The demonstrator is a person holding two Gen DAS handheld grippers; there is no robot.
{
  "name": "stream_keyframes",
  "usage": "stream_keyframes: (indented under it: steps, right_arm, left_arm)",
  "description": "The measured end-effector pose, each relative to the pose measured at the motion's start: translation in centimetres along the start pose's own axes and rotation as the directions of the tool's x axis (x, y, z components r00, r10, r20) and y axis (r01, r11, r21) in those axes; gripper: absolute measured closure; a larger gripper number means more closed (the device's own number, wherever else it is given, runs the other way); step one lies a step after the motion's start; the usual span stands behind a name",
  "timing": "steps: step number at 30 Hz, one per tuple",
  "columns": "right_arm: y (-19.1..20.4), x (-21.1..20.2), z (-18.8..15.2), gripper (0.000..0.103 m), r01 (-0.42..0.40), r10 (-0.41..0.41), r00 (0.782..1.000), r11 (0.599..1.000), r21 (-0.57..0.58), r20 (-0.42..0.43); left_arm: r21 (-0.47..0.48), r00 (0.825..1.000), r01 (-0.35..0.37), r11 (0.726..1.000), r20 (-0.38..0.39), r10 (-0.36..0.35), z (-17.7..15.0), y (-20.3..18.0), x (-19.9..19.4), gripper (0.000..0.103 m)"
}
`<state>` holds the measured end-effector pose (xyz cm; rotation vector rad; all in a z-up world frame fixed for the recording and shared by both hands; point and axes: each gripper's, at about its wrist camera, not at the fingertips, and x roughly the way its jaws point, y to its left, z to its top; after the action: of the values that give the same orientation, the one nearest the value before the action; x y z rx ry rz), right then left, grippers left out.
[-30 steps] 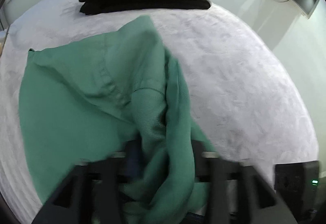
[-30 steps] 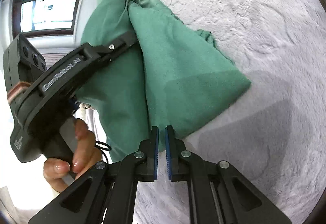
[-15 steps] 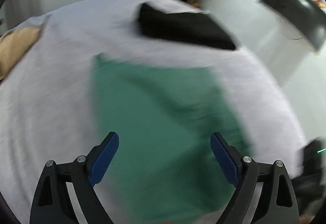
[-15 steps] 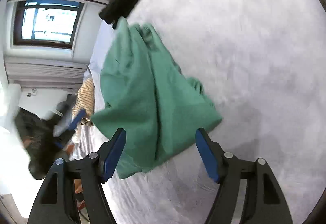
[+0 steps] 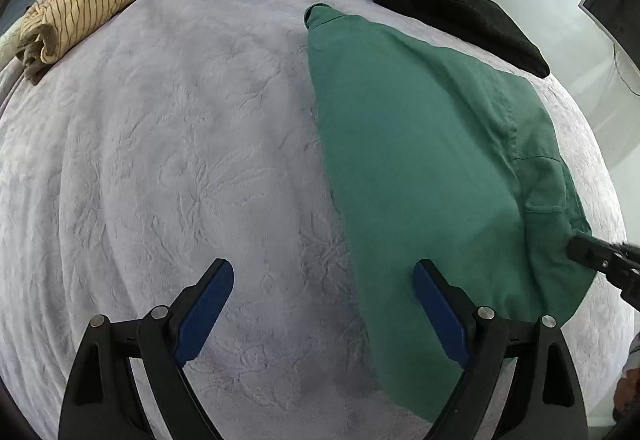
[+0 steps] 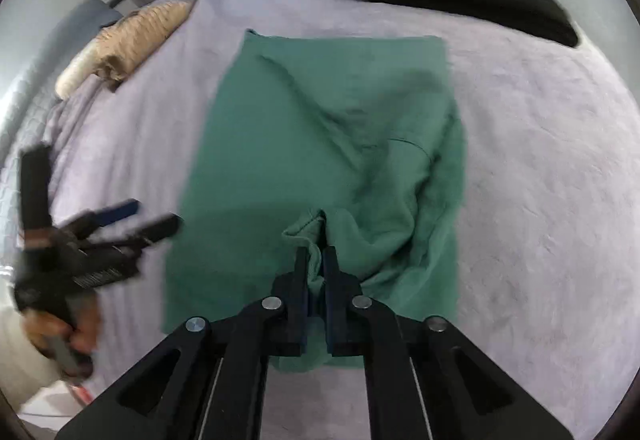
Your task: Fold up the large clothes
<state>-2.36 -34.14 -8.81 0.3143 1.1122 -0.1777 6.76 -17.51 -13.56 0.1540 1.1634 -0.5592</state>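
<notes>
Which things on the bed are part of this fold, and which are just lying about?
In the job:
green garment
right gripper, shut on its near edge
left gripper, open, holding nothing

Lying about:
black clothing, far side
striped yellow garment, far left

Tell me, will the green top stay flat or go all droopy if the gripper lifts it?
Probably droopy. The green top already bunches into soft folds where the right gripper pinches it, so it looks floppy, not stiff. It likely feels light, since a small pinch gathers it. It probably won't slide much on the fuzzy bedspread.
</notes>
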Motion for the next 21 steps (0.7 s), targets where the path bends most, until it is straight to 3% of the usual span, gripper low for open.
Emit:
stream_keyframes:
  steps: [3,5,7,8,10,13,14,15,16,21]
  right_arm:
    - [-5.6,0.8,-3.6,0.097,-0.011,0.017,1.0,0.966,0.258,-0.02]
    - [-10.2,2.9,-7.0,0.097,-0.135,0.157,0.988,0.869,0.477,-0.007]
    - [-12.1,3.9,-9.0,0.097,-0.228,0.251,0.967,0.777,0.586,0.045]
    - [-12.4,3.6,-9.4,0.097,-0.251,0.261,0.962,0.756,0.604,0.074]
    - [-12.1,2.0,-9.3,0.095,-0.25,0.239,0.966,0.758,0.602,0.1]
    - [-10.6,-1.7,-7.1,0.084,-0.226,0.17,0.973,0.83,0.51,0.154]
    - [-10.1,-2.7,-6.2,0.07,-0.232,0.17,0.971,0.848,0.476,0.17]
    - [-9.7,-3.2,-4.8,0.046,-0.246,0.183,0.966,0.867,0.434,0.182]
    - [-9.7,-2.8,-3.2,0.039,-0.256,0.194,0.963,0.875,0.412,0.187]
    - [-9.8,1.9,3.7,0.04,-0.26,0.222,0.965,0.894,0.365,0.142]
  left_arm:
    - [-0.006,1.0,0.009,1.0,-0.012,-0.009,-0.5,0.9,0.5,0.011]
    - [-0.014,1.0,0.006,1.0,-0.027,-0.006,-0.7,1.3,0.8,0.011]
    - [-0.018,0.999,-0.005,1.0,-0.037,0.004,-0.9,1.7,0.8,0.011]
    - [-0.016,0.999,-0.013,1.0,-0.037,0.013,-0.9,1.8,0.7,0.011]
    - [-0.011,1.0,-0.009,1.0,-0.029,0.009,-0.9,2.0,0.1,0.011]
    - [0.008,1.0,-0.004,1.0,-0.016,0.004,-0.7,1.8,-0.7,0.011]
    - [0.013,1.0,-0.001,1.0,-0.015,0.001,-0.6,1.6,-0.8,0.011]
    - [0.018,1.0,0.008,1.0,-0.013,-0.007,-0.6,1.2,-0.9,0.011]
    - [0.022,1.0,0.014,1.0,-0.013,-0.013,-0.7,0.9,-0.9,0.011]
    - [0.016,1.0,0.018,1.0,-0.022,-0.018,-1.3,-0.6,-0.6,0.011]
